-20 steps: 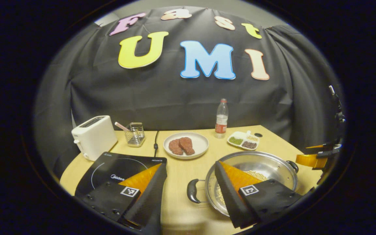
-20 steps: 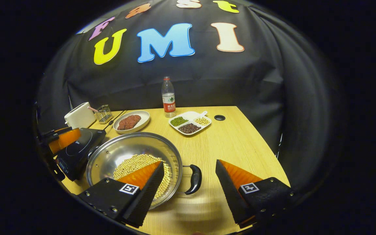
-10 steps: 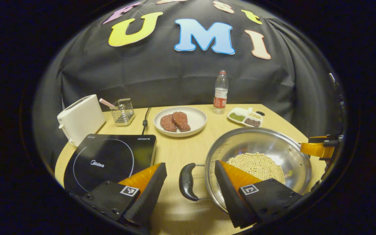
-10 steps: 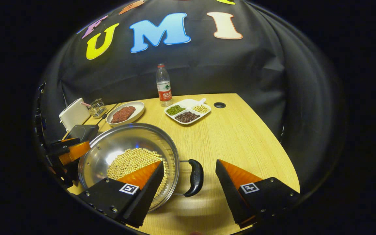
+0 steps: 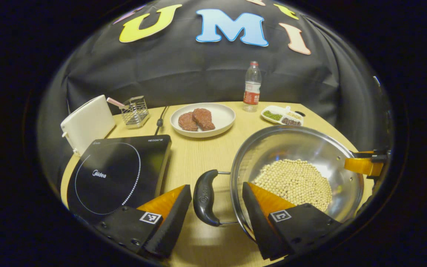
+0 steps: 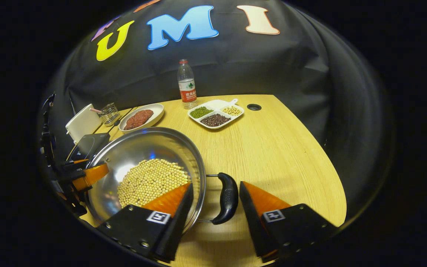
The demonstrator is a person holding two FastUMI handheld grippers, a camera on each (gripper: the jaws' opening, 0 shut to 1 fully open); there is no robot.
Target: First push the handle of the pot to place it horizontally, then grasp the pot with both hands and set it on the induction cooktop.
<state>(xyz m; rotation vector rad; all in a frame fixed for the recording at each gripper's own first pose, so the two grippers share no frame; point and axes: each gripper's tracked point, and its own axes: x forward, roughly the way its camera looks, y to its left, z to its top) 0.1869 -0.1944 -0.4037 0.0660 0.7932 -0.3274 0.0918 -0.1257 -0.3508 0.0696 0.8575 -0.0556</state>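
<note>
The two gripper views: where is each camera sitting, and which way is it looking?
Left gripper view: rides the left tongs, looking across the table toward the cloth wall; its own two fingers straddle the pot's left handle, with the induction cooktop to the left.
Right gripper view: rides the right tongs, facing the same wall; its own fingers straddle the pot's right handle.
Shared: the pot of beans, the plate of meat, the bottle, and each other's tongs.

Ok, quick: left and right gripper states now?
Left gripper: open, astride the pot's handle.
Right gripper: open, astride the other handle.
</note>
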